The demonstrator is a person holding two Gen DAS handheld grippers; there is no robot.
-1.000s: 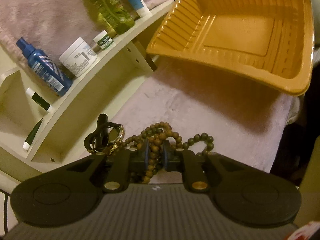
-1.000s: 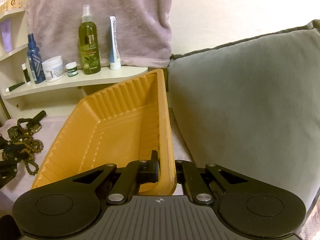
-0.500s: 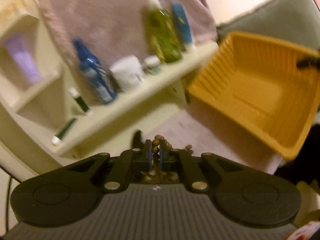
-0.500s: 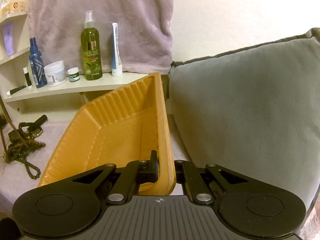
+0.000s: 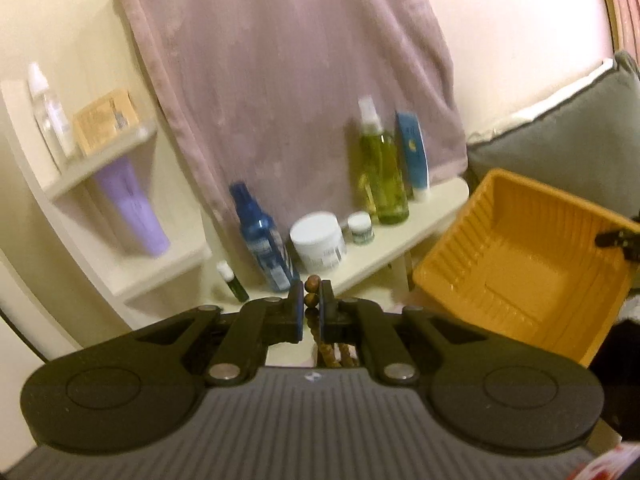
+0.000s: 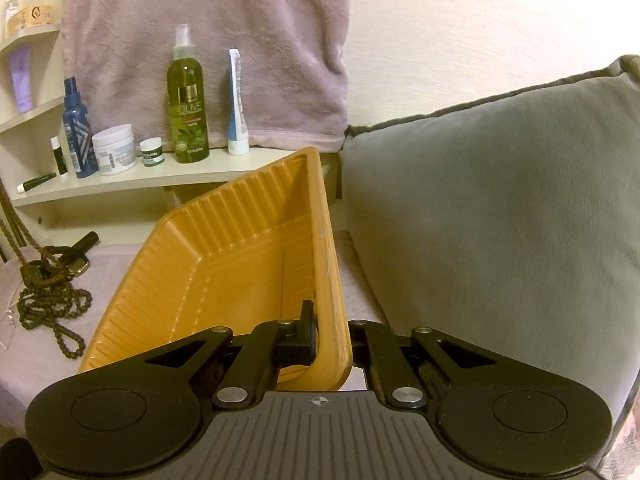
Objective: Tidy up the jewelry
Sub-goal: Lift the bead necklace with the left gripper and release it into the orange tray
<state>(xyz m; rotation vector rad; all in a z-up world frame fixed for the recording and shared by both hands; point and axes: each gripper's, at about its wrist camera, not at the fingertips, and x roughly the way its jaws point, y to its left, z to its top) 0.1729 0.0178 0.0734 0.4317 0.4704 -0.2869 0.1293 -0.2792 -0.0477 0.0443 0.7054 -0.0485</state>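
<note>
My left gripper (image 5: 311, 303) is shut on a brown wooden bead necklace (image 5: 312, 300), raised well above the bed; the strand hangs down behind the fingers. In the right wrist view the necklace's strands rise up the left edge while its lower loops (image 6: 52, 306) still lie on the pink blanket, tangled with a black cord and a gold pendant (image 6: 76, 258). My right gripper (image 6: 330, 334) is shut on the rim of an orange plastic tray (image 6: 224, 264), holding it tilted. That tray (image 5: 524, 264) sits to the right in the left wrist view.
A cream shelf (image 6: 132, 178) holds a blue spray bottle (image 6: 76, 136), a white jar (image 6: 114, 150), a green olive bottle (image 6: 187, 104) and a blue tube (image 6: 237, 104). A pink towel (image 6: 208, 40) hangs behind. A grey cushion (image 6: 500, 216) fills the right.
My left gripper closed on the bead necklace and lifted it off the blanket; most of the strand now hangs. The right gripper and tray stayed put.
</note>
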